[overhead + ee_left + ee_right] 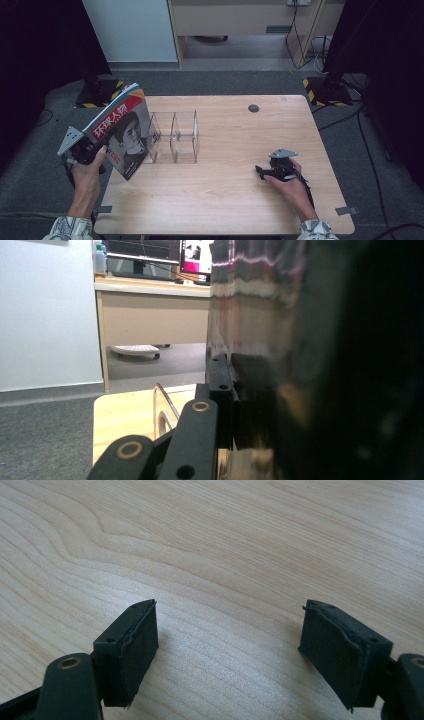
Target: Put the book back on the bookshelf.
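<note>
The left hand-held gripper (95,149) is clenched on a magazine (123,136), gripping it at its lower left edge and holding it upright and tilted above the left end of the desk (235,200). In the left gripper view its black jaws stand closed against the blurred cover of the magazine (300,365), which rises close in front of the camera. Just to the right of the magazine stands a clear acrylic rack (175,136) with upright dividers; the magazine's right edge overlaps the rack's left side in the high view. Well apart, on the right part of the desk, the right hand-held gripper (261,171) rests low, pointing left. Its jaws stand released, wide apart over bare wood (225,580).
</note>
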`<act>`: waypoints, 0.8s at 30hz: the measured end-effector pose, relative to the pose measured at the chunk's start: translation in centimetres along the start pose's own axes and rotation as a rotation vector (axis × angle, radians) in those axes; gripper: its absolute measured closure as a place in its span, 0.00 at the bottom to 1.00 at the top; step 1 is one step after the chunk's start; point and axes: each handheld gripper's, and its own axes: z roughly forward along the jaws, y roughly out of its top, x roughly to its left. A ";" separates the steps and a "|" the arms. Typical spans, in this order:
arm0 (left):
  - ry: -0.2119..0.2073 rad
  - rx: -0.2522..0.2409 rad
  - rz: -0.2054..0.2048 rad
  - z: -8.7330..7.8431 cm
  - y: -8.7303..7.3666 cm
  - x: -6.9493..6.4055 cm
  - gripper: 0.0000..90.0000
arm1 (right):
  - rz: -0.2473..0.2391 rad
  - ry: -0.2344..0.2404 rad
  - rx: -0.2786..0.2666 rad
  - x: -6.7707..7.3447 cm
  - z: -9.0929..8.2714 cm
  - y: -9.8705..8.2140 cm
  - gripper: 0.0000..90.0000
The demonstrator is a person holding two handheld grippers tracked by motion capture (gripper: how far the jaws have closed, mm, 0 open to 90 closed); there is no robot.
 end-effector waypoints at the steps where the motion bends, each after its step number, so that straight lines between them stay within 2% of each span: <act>1: -0.001 0.000 -0.002 0.0 0.0 0.0 0.93 | 0.000 0.000 0.000 0.0 0.0 0.0 0.26; 10: -0.015 -0.003 -0.004 0.1 0.4 -0.1 0.88 | 0.000 0.001 0.002 0.0 0.0 0.0 0.26; 13: -0.021 0.001 0.007 0.2 0.6 -0.2 0.87 | 0.000 0.002 0.002 0.0 0.0 0.0 0.26; 19: -0.028 0.015 0.013 0.4 0.9 -0.2 0.95 | 0.000 0.002 0.002 0.0 0.0 0.0 0.26; 24: -0.036 0.000 -0.011 0.3 0.9 0.1 0.96 | -0.001 0.003 0.001 0.0 0.0 0.0 0.25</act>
